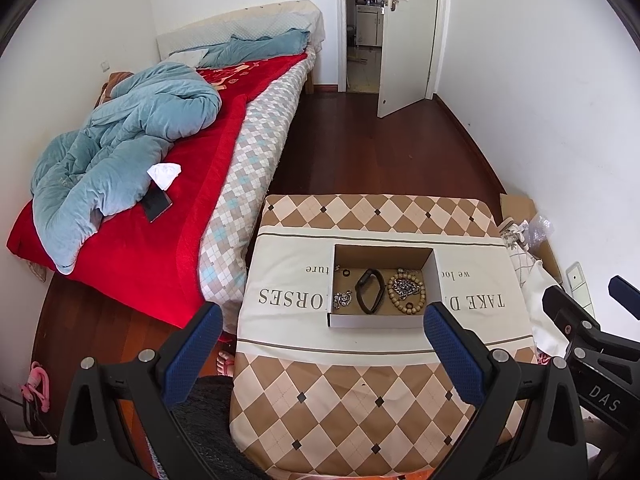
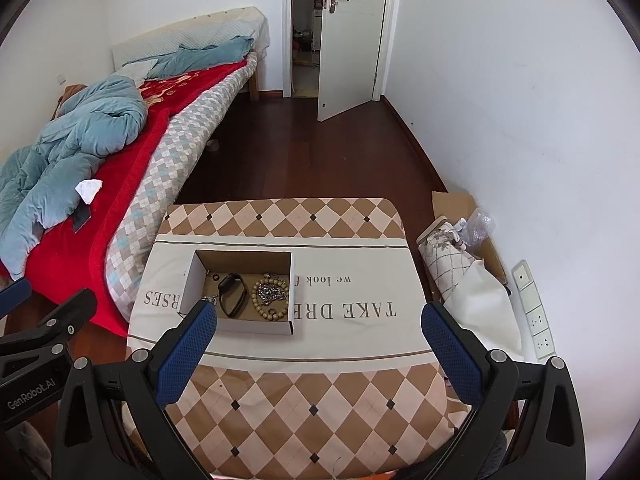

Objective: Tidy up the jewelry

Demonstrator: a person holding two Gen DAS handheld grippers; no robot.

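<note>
both grippers, left [image 1: 322, 322] & right [image 2: 316, 322], gape empty; wooden bead bracelet [image 1: 404, 294] in the cardboard box [image 1: 382, 322] looks light, rigid-beaded, prob best pinched across its ring.

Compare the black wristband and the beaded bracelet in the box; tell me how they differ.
The black smooth wristband is a narrow elongated loop, while the tan wooden beaded bracelet forms a wider, rounder ring. The wristband's loop is empty; the beaded bracelet encircles a silver metal chain. The wristband lies mid-box, the bracelet nearer the right wall. Both lie flat in the open cardboard box.
</note>
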